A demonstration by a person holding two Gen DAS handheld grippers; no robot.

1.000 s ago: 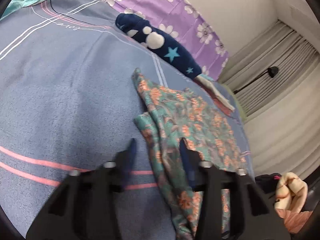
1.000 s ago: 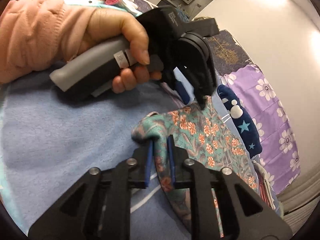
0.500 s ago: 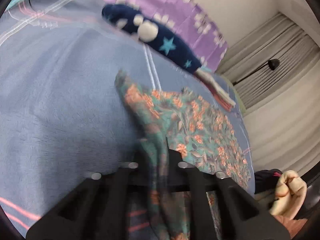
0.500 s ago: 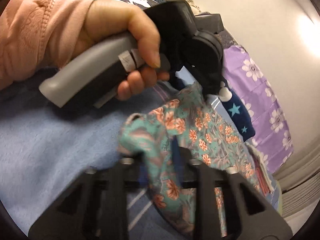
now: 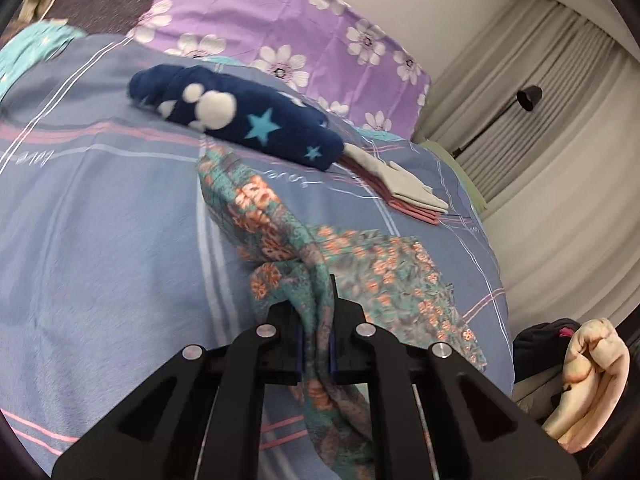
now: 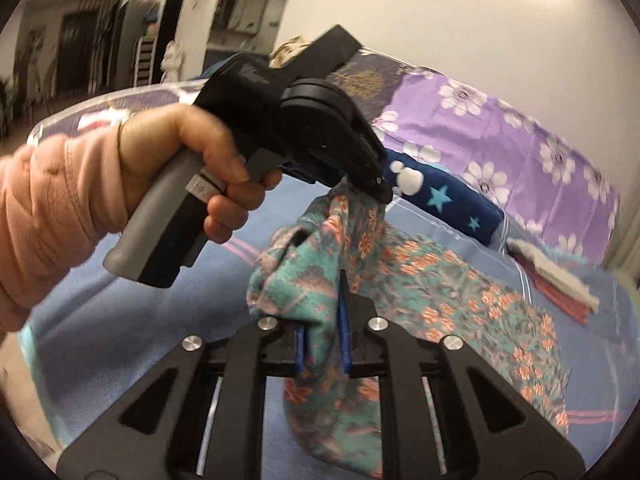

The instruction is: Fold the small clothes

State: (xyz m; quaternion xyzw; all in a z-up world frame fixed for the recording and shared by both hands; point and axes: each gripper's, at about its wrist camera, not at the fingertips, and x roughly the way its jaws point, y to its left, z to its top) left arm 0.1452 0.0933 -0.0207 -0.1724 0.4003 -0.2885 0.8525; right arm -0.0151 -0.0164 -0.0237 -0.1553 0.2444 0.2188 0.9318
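A teal garment with orange flowers (image 5: 360, 276) lies partly on the blue-grey bedspread (image 5: 100, 240). My left gripper (image 5: 316, 344) is shut on one bunched edge of it. My right gripper (image 6: 323, 344) is shut on another part of the same garment (image 6: 440, 280), which hangs lifted between the two. In the right wrist view the left gripper (image 6: 376, 192) shows, held by a hand in a pink sleeve (image 6: 48, 220), pinching the cloth's upper corner.
A folded navy garment with stars and white dots (image 5: 240, 120) lies at the back, with a folded grey and red piece (image 5: 404, 188) beside it. A purple flowered pillow (image 5: 300, 28) sits behind. Curtains (image 5: 552, 128) and a cream bundle (image 5: 588, 372) are at right.
My left gripper closed on the garment's edge. Both grippers lifted the flowered garment off the bedspread and carried it towards the navy garment.
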